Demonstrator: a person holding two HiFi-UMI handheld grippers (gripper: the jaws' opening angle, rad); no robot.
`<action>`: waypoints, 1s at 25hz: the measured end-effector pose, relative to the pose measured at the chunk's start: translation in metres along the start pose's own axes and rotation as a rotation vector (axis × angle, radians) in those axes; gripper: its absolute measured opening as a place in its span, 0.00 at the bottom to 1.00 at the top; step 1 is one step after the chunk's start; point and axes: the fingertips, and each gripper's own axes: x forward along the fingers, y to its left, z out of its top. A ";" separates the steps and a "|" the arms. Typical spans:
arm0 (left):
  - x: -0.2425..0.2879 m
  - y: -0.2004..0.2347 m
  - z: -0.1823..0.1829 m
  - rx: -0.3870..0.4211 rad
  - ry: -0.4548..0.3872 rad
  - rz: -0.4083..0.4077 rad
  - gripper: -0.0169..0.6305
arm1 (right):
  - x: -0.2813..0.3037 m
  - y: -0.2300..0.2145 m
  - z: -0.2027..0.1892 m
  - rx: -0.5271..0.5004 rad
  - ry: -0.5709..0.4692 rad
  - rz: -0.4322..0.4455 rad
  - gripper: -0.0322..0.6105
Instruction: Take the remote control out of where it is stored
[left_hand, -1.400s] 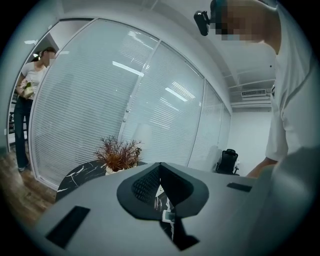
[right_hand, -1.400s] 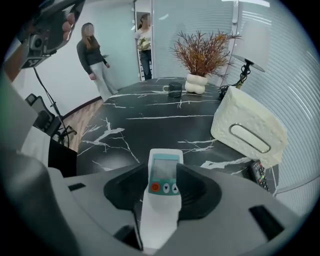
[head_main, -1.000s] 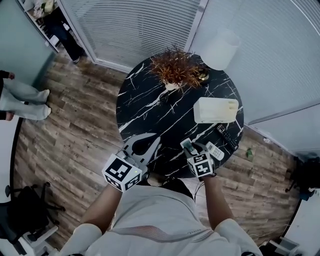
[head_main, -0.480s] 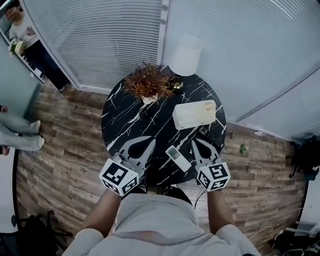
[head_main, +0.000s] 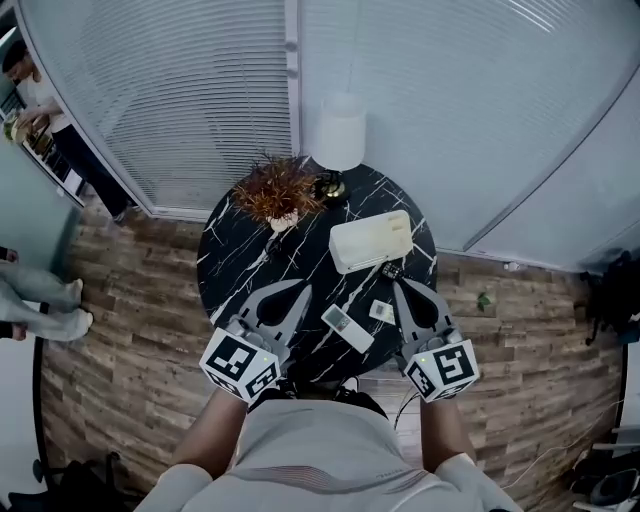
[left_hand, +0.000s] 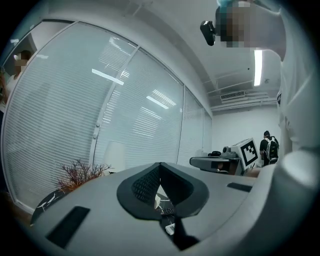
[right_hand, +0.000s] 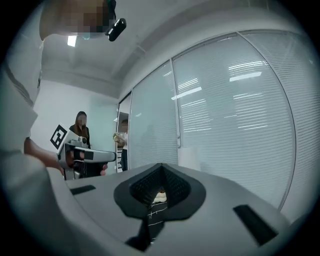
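Observation:
A white remote control (head_main: 347, 328) lies flat on the round black marble table (head_main: 236, 272), near its front edge and between my two grippers. A black remote (head_main: 390, 270) and a small white item (head_main: 381, 311) lie beside it, just in front of the cream storage box (head_main: 370, 241). My left gripper (head_main: 300, 288) hangs above the table's front left, jaws together and empty (left_hand: 160, 165). My right gripper (head_main: 398, 284) is held level above the front right, also shut with nothing in it (right_hand: 160, 165).
A dried reddish plant (head_main: 272, 190) and a white lamp (head_main: 340, 130) stand at the back of the table. Glass walls with blinds close the space behind. People stand at the far left (head_main: 30, 90). Wood floor surrounds the table.
Both grippers have risen off the table, the right one much more. The right jaws, open over the white remote a second ago, have closed empty. The remote stays on the table.

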 end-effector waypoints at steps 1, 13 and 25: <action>0.000 -0.002 0.002 0.004 -0.004 -0.002 0.04 | -0.003 -0.001 0.006 -0.010 -0.008 -0.009 0.07; 0.003 -0.010 0.004 0.014 -0.009 -0.003 0.04 | -0.019 -0.020 0.017 -0.025 -0.018 -0.072 0.07; 0.006 -0.009 0.000 0.013 0.002 -0.017 0.04 | -0.006 -0.020 0.015 -0.002 -0.013 -0.073 0.07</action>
